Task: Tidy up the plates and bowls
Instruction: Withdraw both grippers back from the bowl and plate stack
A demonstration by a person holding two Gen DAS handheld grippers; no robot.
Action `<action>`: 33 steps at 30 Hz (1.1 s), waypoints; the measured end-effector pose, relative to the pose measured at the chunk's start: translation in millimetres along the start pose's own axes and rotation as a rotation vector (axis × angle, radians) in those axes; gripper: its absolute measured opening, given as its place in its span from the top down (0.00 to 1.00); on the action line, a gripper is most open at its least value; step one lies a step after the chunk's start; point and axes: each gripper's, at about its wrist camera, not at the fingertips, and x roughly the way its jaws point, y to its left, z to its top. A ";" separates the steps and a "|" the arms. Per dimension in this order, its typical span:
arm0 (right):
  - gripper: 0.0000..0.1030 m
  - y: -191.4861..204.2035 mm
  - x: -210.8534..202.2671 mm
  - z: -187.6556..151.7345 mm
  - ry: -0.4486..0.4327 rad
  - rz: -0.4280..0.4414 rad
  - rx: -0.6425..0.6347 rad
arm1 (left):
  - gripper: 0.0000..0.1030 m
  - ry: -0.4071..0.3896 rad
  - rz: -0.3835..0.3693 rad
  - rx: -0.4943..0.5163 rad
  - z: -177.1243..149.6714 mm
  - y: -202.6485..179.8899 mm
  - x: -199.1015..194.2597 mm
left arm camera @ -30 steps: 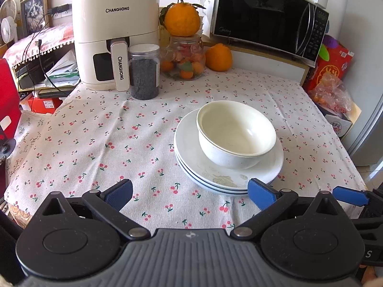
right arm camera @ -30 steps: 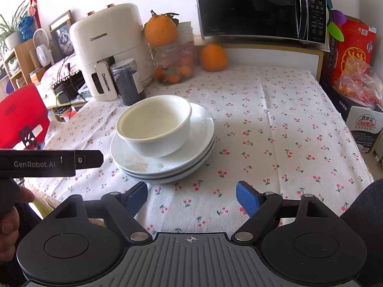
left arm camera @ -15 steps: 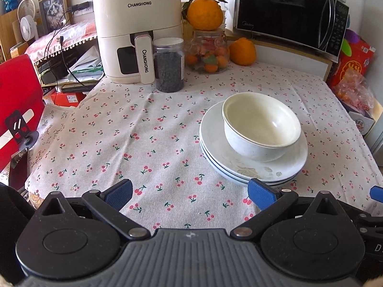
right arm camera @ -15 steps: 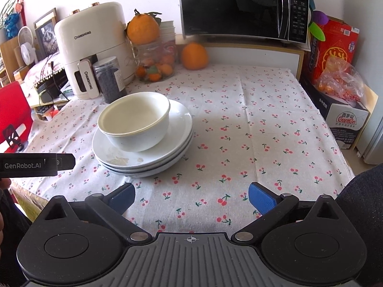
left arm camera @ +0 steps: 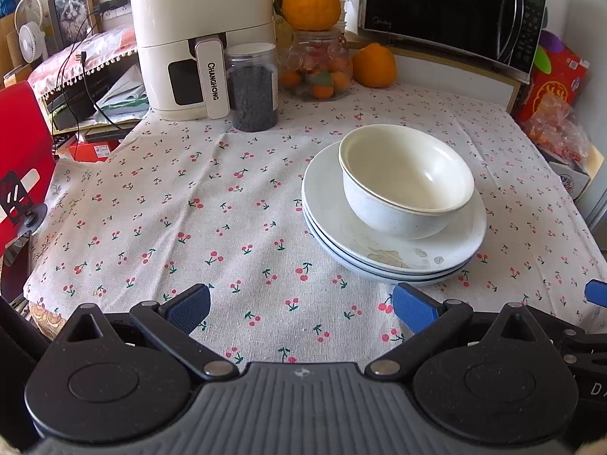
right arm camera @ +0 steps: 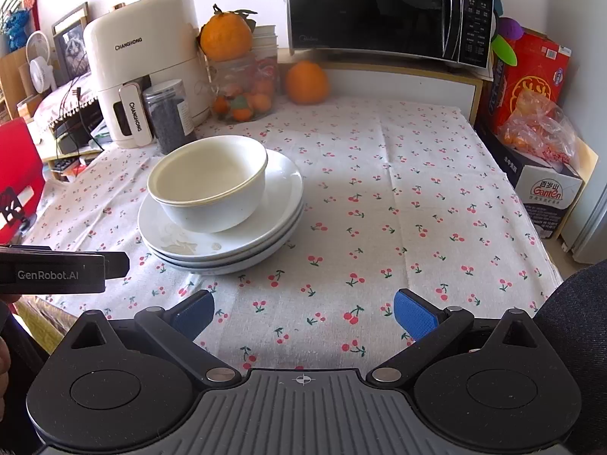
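Observation:
Two nested cream bowls (left arm camera: 406,182) (right arm camera: 208,182) sit on a stack of white plates (left arm camera: 447,250) (right arm camera: 280,185) on the cherry-print tablecloth (left arm camera: 170,197) (right arm camera: 398,204). My left gripper (left arm camera: 301,309) stands open near the table's front edge, to the front left of the stack, with nothing between its blue pads. My right gripper (right arm camera: 303,313) is open as well, in front and to the right of the stack, empty. The left gripper's body (right arm camera: 53,271) shows at the left edge of the right wrist view.
At the back stand a white air fryer (left arm camera: 201,38) (right arm camera: 148,60), a dark-filled jar (left arm camera: 252,87), a glass jar of fruit (left arm camera: 320,64) with an orange on top, another orange (left arm camera: 373,64) and a microwave (left arm camera: 451,3) (right arm camera: 387,7). Boxes and a bag (right arm camera: 535,129) crowd the right edge.
Both grippers have pulled back a little from the stack and the views have shifted, so the dishes sit farther off. The right gripper's jaws widened slightly. Bowls and plates have not moved.

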 end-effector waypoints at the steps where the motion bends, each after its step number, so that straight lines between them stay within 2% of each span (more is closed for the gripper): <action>1: 0.01 0.2 0.3 0.0 0.000 -0.002 -0.001 | 0.00 0.000 -0.001 0.001 -0.1 -0.6 0.2; 33: 0.01 1.0 5.4 -1.5 0.006 -0.030 -0.016 | 0.00 -0.001 -0.019 0.031 -0.9 -7.2 3.9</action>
